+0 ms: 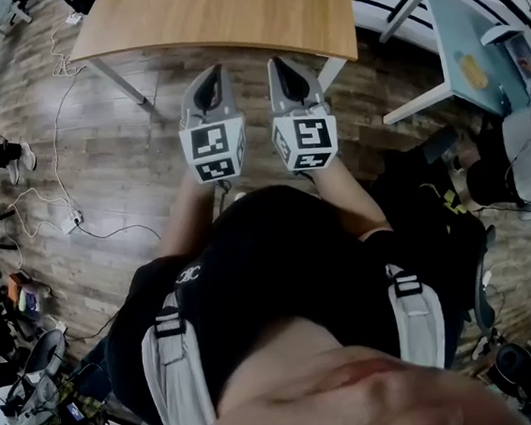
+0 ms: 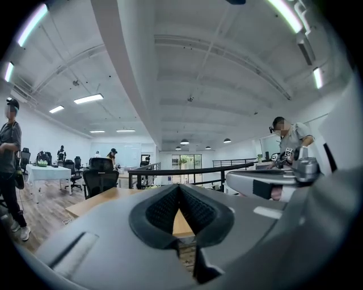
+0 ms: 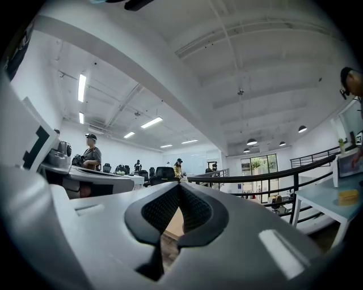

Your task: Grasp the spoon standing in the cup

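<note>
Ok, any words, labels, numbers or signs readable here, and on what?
No legible words or numbers anywhere.
Cubes on left gripper and right gripper: black-and-white square markers, patterns only, no text.
Person's black shirt: small white logo, too small to read.

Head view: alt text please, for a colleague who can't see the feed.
Seen from above, a person in black holds the left gripper and right gripper side by side, both shut and empty, pointing at the near edge of a wooden table. No cup or spoon is in view.
</note>
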A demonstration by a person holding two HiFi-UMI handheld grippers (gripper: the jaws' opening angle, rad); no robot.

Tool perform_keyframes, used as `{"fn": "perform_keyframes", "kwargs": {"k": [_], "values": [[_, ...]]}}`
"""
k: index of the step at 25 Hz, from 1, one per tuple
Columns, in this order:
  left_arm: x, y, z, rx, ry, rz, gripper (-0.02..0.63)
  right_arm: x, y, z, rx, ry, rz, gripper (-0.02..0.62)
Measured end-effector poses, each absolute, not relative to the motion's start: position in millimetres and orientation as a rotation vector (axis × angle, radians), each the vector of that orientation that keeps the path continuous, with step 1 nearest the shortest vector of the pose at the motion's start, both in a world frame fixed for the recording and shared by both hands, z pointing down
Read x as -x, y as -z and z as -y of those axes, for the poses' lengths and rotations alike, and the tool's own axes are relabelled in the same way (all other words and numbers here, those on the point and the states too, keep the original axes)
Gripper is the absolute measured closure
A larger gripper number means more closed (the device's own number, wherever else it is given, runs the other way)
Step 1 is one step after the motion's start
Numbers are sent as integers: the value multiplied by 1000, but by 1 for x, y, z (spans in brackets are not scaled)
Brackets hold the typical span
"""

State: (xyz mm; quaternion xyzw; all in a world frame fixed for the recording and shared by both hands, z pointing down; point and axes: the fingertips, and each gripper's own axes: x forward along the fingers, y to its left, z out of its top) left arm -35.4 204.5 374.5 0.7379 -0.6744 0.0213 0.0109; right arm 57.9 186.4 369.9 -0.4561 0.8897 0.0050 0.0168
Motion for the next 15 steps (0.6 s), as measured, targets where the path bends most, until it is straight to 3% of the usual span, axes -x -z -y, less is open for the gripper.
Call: {"fn": "perform_keyframes", "kwargs": {"k": [15], "values": [[88,-390,-182,-2352,-30,1987,594,-5,-381,-167,1530,-40,-2742,597]]}}
